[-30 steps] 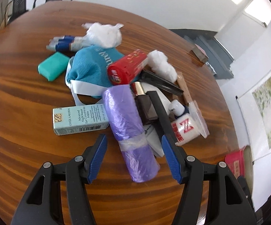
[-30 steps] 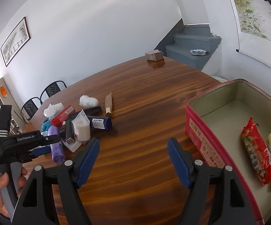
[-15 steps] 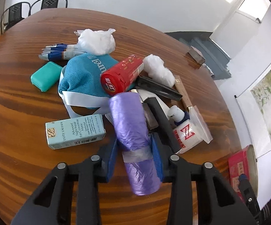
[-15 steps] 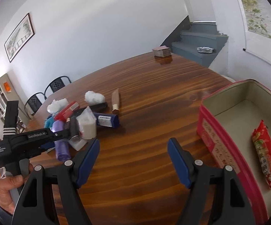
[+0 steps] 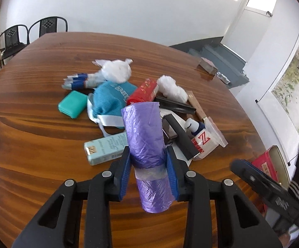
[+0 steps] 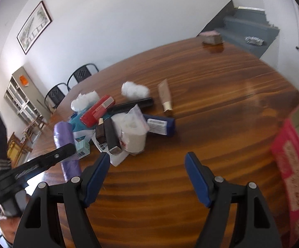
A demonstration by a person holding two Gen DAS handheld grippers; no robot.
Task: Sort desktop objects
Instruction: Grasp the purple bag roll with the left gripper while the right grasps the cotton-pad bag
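My left gripper is shut on a purple roll of plastic bags, its blue pads pressing the taped middle. The roll's far end tilts up in front of the pile of desktop objects. In the right wrist view the same roll shows at the pile's left edge behind the left gripper's black arm. My right gripper stands open over bare wood just short of the pile, with nothing between its fingers. A red box stands open at the right.
The pile holds a teal case, a blue cloth pouch, a red can, a pale green carton, bagged cotton, a white roll, a dark blue tube and a beige tube. Chairs stand beyond the round wooden table.
The left gripper's jaws closed on the purple roll and tipped its far end up off the table. The right gripper swung left from the red box toward the pile, still open.
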